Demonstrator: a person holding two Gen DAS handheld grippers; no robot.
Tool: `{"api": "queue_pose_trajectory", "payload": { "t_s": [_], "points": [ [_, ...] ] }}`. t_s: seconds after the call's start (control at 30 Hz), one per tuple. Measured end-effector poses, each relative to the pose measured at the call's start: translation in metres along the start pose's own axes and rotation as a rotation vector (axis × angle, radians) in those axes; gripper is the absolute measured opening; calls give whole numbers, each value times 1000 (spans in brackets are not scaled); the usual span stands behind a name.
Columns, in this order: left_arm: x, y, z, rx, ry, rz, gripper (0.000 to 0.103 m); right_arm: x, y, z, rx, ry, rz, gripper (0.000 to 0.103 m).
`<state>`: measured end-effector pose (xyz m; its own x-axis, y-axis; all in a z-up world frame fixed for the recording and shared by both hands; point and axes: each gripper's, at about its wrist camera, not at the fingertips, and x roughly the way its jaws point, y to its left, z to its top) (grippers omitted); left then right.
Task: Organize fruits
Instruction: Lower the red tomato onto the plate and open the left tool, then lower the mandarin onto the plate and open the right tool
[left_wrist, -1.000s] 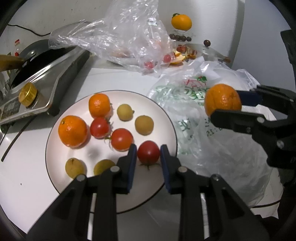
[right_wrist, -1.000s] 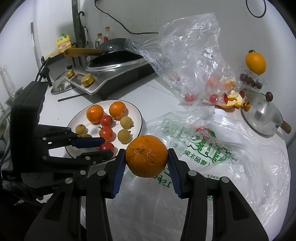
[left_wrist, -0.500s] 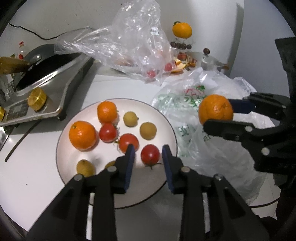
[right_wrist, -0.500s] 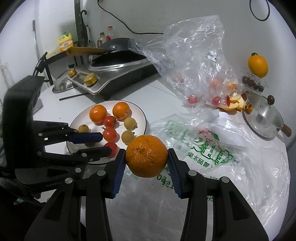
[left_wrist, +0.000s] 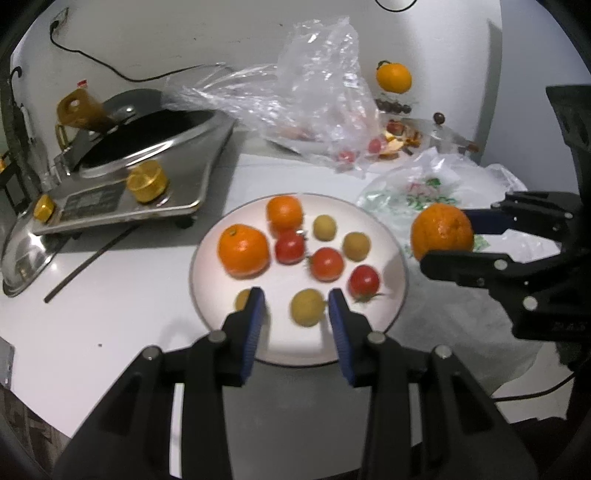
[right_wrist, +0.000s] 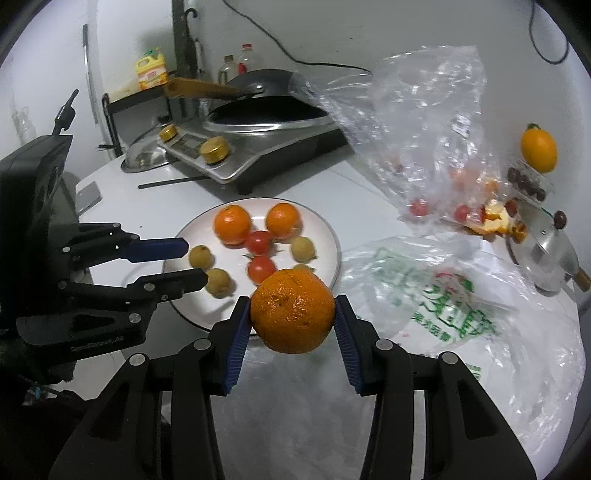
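Observation:
A white plate (left_wrist: 295, 350) holds two oranges, three tomatoes and several small yellow fruits. My left gripper (left_wrist: 295, 314) is open and empty, hovering over the plate's near edge, with a yellow fruit (left_wrist: 307, 307) seen between its fingers. My right gripper (right_wrist: 291, 317) is shut on a large orange (right_wrist: 292, 311) and holds it in the air beside the plate's right rim (right_wrist: 334, 236). That orange also shows in the left wrist view (left_wrist: 441, 232), right of the plate.
A printed plastic bag (right_wrist: 443, 295) lies right of the plate. A clear bag (right_wrist: 424, 122) with tomatoes stands behind it. A stove with a wok (left_wrist: 140, 162) is at the back left. A pot lid (right_wrist: 546, 247) and an orange (right_wrist: 538, 148) are at the far right.
My left gripper has pulled back and left, away from the red tomato, and opened wider. My right gripper has carried the orange closer to the plate.

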<state>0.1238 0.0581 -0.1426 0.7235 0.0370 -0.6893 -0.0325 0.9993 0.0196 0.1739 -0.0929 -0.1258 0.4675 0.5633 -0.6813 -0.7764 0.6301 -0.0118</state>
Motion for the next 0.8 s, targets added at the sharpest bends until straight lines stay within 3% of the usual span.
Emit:
{"api": "queue_pose_trajectory", "payload": {
  "t_s": [0.6,0.8],
  "points": [
    [1,47,-9,-34,-22,49,37,33,52,14,-55,63,49,47],
    [19,53,-8,-6,17,77,38,34,54,15,-58,66,49,47]
  ]
}}
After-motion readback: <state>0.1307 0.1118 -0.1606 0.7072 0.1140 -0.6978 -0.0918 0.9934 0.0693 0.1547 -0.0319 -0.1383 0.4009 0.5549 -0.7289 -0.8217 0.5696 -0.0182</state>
